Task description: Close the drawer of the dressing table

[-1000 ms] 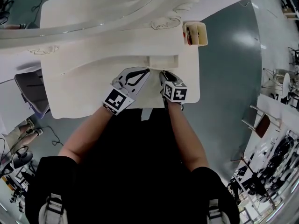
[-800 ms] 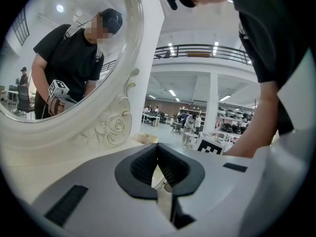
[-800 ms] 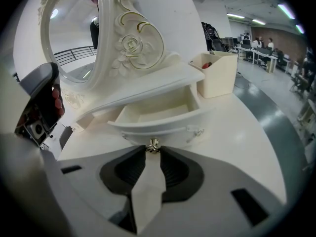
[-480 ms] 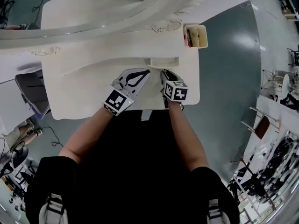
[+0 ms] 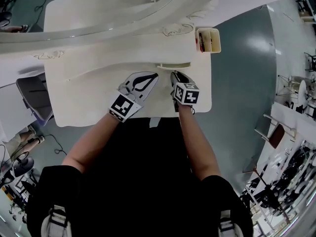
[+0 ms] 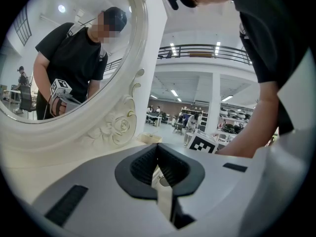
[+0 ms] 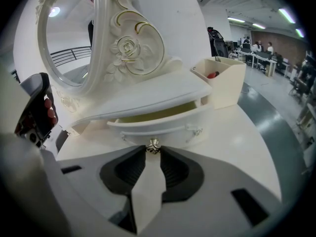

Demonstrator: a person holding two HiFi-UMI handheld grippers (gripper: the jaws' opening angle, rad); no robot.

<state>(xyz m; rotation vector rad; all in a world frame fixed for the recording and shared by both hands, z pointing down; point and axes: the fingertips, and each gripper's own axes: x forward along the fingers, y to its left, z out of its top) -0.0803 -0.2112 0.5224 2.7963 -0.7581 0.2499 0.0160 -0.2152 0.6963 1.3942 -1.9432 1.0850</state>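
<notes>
Plainly, the right claw (image 7: 152, 150) pinches the small round metal knob (image 7: 153, 145) between its tips. The left claw (image 6: 158, 147) is pressed together on nothing, hovering above the white dressing bench (image 7: 247, 147).

The knob sits mid-front on the shallow cream wooden drawer (image 7: 168, 124), which lies just under the bench's raised shelf, nearly home with only a narrow slit open.

The drawer looks light and rigid and should slide on a gentle, straight push. The knob is small, smooth and probably slippery, so pressing on it, or flat on the drawer front beside it, seems the safest hold. A skewed shove could jam it.

I count:
- one drawer
- one knob
- two claws
- one oval carved-frame mirror (image 7: 74, 38)
- one cream open-topped organiser box (image 7: 222, 80) with something red inside
</notes>
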